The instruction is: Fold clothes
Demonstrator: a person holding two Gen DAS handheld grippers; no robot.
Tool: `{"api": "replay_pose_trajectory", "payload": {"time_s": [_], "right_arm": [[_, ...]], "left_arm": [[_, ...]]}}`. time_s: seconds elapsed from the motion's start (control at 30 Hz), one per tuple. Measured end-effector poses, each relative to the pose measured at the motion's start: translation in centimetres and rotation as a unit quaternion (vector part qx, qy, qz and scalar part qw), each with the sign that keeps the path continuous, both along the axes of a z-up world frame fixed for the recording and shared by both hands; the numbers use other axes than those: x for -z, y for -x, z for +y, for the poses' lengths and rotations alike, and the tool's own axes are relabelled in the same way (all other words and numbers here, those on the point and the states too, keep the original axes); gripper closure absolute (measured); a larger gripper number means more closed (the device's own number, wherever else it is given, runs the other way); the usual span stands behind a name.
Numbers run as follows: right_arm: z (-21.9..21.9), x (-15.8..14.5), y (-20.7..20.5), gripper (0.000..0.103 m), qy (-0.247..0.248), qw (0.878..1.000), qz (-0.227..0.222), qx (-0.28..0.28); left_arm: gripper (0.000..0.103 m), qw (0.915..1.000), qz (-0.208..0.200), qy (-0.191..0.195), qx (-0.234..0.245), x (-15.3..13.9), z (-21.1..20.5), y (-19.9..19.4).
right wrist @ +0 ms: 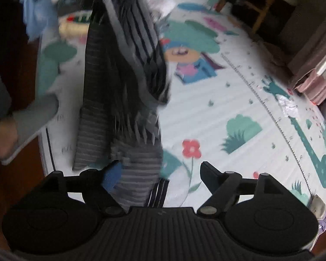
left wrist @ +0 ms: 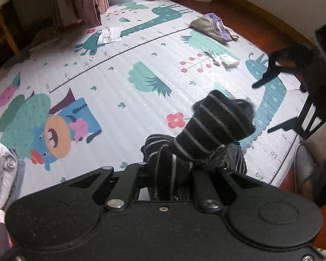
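**Left claw has the striped garment, right claw let go**

I've got the L gripper (left wrist: 171,169) pinched tight on a bunch of the black striped garment (left wrist: 215,124); fabric wads up right between the fingers and bulges above them, so the jaws are pressed together on cloth. My guess is I'm holding it by one end so the rest can hang and straighten before I lay it down for a fold.

The R gripper (right wrist: 160,174) is spread wide. From its own cam the garment (right wrist: 123,69) hangs as a long dark striped strip over the near-left part of the play mat (right wrist: 239,91), lower end passing just beside the left finger, w/ its blue pad (right wrist: 112,175). Right finger is clear of cloth; I can't tell if the left pad still touches it, pic is blurred there.

In the L cam the R gripper (left wrist: 278,106) shows at the far right, fingers apart, nothing pinched.

Elsewhere: a purple-and-cream garment (left wrist: 215,28) sits at the far right mat edge, a small white folded item (left wrist: 226,61) nearer, well apart from what I hold. Pale folded textiles (left wrist: 2,169) lie at the near-left.

Next I prob need R to re-grab a lower corner.
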State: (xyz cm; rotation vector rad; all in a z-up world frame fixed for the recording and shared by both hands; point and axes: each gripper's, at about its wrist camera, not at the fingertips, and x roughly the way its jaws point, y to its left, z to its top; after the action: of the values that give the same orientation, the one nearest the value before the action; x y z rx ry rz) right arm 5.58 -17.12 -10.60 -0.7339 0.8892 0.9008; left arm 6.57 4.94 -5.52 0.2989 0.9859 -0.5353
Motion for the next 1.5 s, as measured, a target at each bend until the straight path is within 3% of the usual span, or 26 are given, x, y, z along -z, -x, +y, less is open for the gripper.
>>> {"api": "replay_pose_trajectory", "payload": {"time_s": [0.2,0.47,0.57,0.7,0.77,0.83,0.93,1.07,1.23,1.37,1.5], "right_arm": [[2.3,2.6,-0.8,0.025,-0.015,1.000,-0.025,-0.009],[3.4,4.9,-2.1,0.027,-0.076,0.995,0.010,-0.071],[3.8,5.8,-2.2,0.032,-0.103,0.989,0.033,-0.105],[4.7,6.8,-2.7,0.049,-0.140,0.981,0.068,-0.113],[4.9,7.1,-3.5,0.065,-0.159,0.977,0.100,-0.099],[5.1,7.4,-4.2,0.091,-0.172,0.972,0.134,-0.085],[4.8,6.9,-4.6,0.093,-0.163,0.972,0.148,-0.078],[3.4,3.8,-5.2,0.094,-0.133,0.984,0.105,-0.053],[-0.8,-2.1,-6.5,0.095,-0.077,0.997,-0.006,0.027],[-5.6,-7.6,-7.0,0.095,-0.063,0.985,-0.098,0.126],[-9.1,-12.5,-5.9,0.095,-0.044,0.964,-0.180,0.192]], "left_arm": [[0.096,0.9989,-0.015,-0.017,0.041,-1.0,-0.3,0.8],[0.096,0.9894,-0.039,-0.047,0.132,-1.5,-0.7,3.2],[0.096,0.9857,-0.043,-0.054,0.154,-1.4,-0.8,3.7],[0.096,0.9816,-0.042,-0.057,0.178,-1.2,-0.8,3.8],[0.096,0.9796,-0.038,-0.055,0.189,-1.1,-0.9,3.8],[0.096,0.9797,-0.038,-0.065,0.186,-1.0,-0.9,3.6],[0.096,0.9820,-0.041,-0.080,0.166,-1.0,-0.6,3.1],[0.096,0.9870,-0.045,-0.075,0.135,-1.8,-0.3,2.6],[0.096,0.9946,-0.037,-0.025,0.094,-2.7,-2.0,2.1],[0.096,0.9968,-0.029,0.046,0.059,-3.0,-5.7,1.4],[0.096,0.9906,-0.022,0.118,0.066,-4.5,-10.9,1.6]]}}
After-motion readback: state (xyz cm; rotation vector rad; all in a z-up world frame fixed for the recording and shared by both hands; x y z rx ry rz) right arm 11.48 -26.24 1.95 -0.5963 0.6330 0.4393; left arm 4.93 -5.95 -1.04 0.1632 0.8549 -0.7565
